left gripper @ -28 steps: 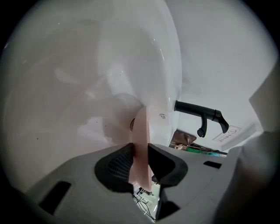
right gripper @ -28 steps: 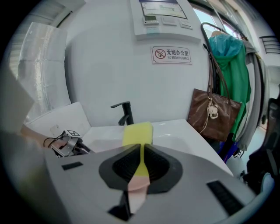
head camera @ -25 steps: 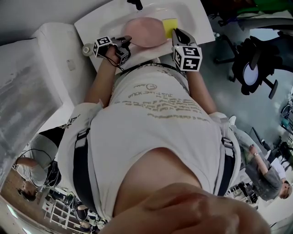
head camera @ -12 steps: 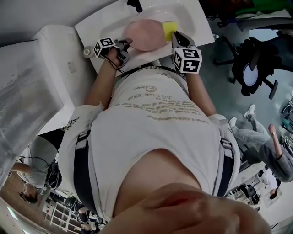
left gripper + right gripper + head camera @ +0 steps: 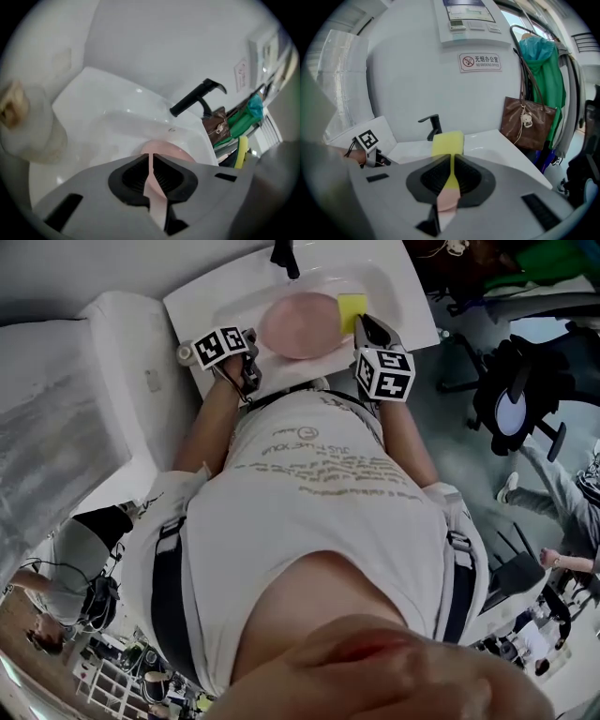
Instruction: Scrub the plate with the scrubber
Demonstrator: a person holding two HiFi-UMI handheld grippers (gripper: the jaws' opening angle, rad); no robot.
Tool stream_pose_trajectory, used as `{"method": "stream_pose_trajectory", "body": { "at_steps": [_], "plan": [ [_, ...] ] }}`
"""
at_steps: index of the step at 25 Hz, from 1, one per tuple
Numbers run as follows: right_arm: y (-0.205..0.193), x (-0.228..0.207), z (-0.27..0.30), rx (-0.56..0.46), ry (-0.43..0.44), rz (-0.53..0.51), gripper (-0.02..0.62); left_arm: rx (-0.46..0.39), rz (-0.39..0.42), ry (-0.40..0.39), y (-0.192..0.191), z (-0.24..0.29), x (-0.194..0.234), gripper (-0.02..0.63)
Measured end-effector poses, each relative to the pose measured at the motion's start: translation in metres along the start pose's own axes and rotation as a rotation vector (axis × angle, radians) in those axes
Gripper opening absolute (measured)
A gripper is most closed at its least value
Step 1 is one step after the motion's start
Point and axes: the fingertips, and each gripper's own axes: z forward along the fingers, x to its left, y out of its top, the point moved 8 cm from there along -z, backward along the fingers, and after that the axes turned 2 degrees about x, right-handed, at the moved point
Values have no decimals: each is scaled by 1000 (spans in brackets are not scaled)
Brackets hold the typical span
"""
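A pink plate [image 5: 300, 324] lies in the white sink [image 5: 394, 282]. My left gripper [image 5: 251, 341] is at the plate's left rim. In the left gripper view its jaws [image 5: 151, 157] are closing, with only a thin slit between them, and the pink plate [image 5: 165, 150] fills that slit. My right gripper [image 5: 361, 322] is at the plate's right edge, shut on a yellow scrubber [image 5: 352, 307]. The scrubber [image 5: 447, 143] sticks out past the right gripper [image 5: 452, 157], over the plate.
A black faucet [image 5: 284, 254] stands behind the basin. A pale container [image 5: 28, 122] sits on the sink's left corner. A brown bag [image 5: 527, 122] and a green garment [image 5: 543, 79] hang to the right. An office chair [image 5: 520, 381] and people are on the floor nearby.
My left gripper has pulled slightly back and its jaws have narrowed at the plate's left rim. The right gripper keeps the scrubber at the plate's right edge. A person on the right has walked on.
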Motion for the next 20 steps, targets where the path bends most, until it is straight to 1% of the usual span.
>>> {"method": "stream_pose_trajectory", "body": {
  "at_steps": [2,3,6,7,11,14,16,17,20],
  "plan": [
    [8,1,0,-32,17,21,41,-116,143,22,15,-18,-18,30],
    [12,1,0,-54,29,37,41,-181,201,10,23,-27,-29,23],
    [28,3,-2,-140,55,79,41,-358,359,-59,43,-52,-65,23],
    [34,5,-2,-173,61,84,41,-410,411,-67,48,-61,-75,21],
    [60,14,-8,-311,78,71,40,-606,585,-60,66,-98,-111,21],
    [81,21,-16,-390,75,48,40,-755,711,-49,72,-126,-137,21],
    [96,27,-22,-448,73,30,40,-832,773,-49,75,-143,-153,21],
    [103,29,-26,-478,72,18,40,-858,788,-57,77,-151,-160,21],
    [120,37,-36,-544,63,-27,40,-888,782,-95,79,-168,-175,21]
  ]
}}
